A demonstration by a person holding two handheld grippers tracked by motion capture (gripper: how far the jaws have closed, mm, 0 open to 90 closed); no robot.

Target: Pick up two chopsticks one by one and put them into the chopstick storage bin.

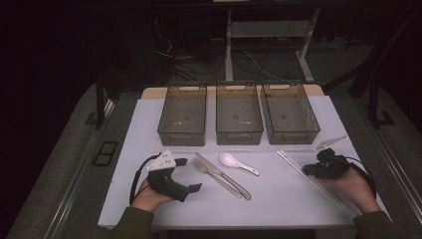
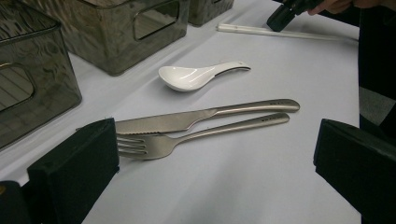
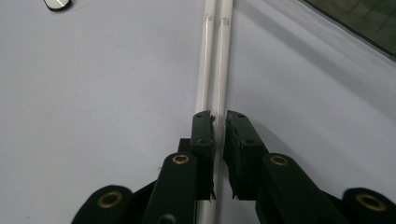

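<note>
the right gripper (image 3: pixel 219 122) is clenched on the pair of white chopsticks (image 3: pixel 215 56), which lie at four o'clock on the table (image 1: pixel 278 199). one stick may slip free on lifting, as the jaws pinch narrowly. the left gripper (image 1: pixel 191 174) sits released near the fork (image 2: pixel 187 137).

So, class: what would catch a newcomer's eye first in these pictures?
Three empty smoky-grey plastic bins stand in a row at the far side of the white table. Nearer lie a steel knife and fork side by side, and a white ceramic spoon. The right hand-held gripper pinches white chopsticks.
</note>
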